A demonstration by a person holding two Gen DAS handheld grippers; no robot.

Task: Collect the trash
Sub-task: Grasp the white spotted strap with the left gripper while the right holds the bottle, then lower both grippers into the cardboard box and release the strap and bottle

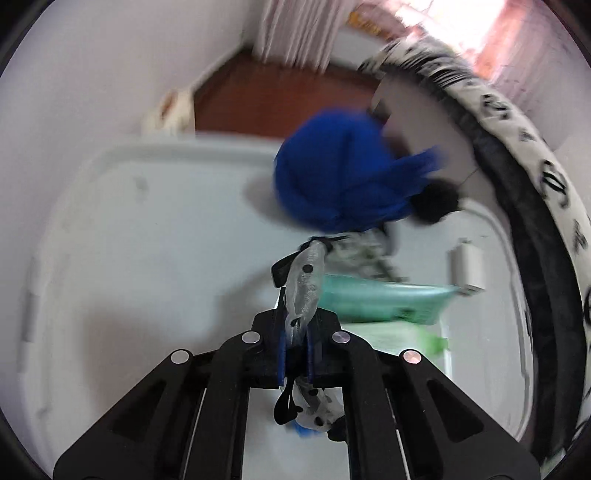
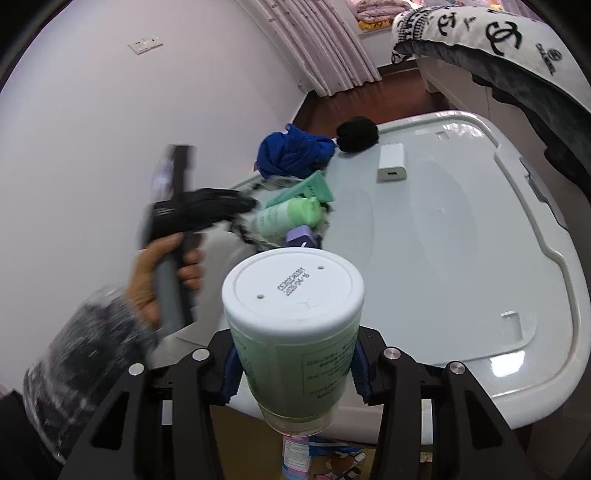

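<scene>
My left gripper (image 1: 295, 343) is shut on the edge of a clear plastic bag with black dots (image 1: 304, 284). The bag lies on a white bin lid (image 1: 147, 221) and holds a teal tube (image 1: 380, 301) and a pale green tube (image 1: 406, 338). In the right wrist view a hand holds that left gripper (image 2: 201, 210) at the dotted bag (image 2: 258, 236), where a green tube (image 2: 291, 218) and a purple item (image 2: 301, 236) show. My right gripper (image 2: 295, 369) is shut on a pale green tube with a wide white cap (image 2: 291, 291), held cap-forward above the lid's near edge.
A blue cloth (image 2: 291, 155), a black ball of fabric (image 2: 357, 133) and a white charger block (image 2: 391, 162) sit on the white bin lid (image 2: 461, 240). A black-and-white patterned blanket (image 2: 498, 33) hangs to the right. Pale wall left, wooden floor and curtains behind.
</scene>
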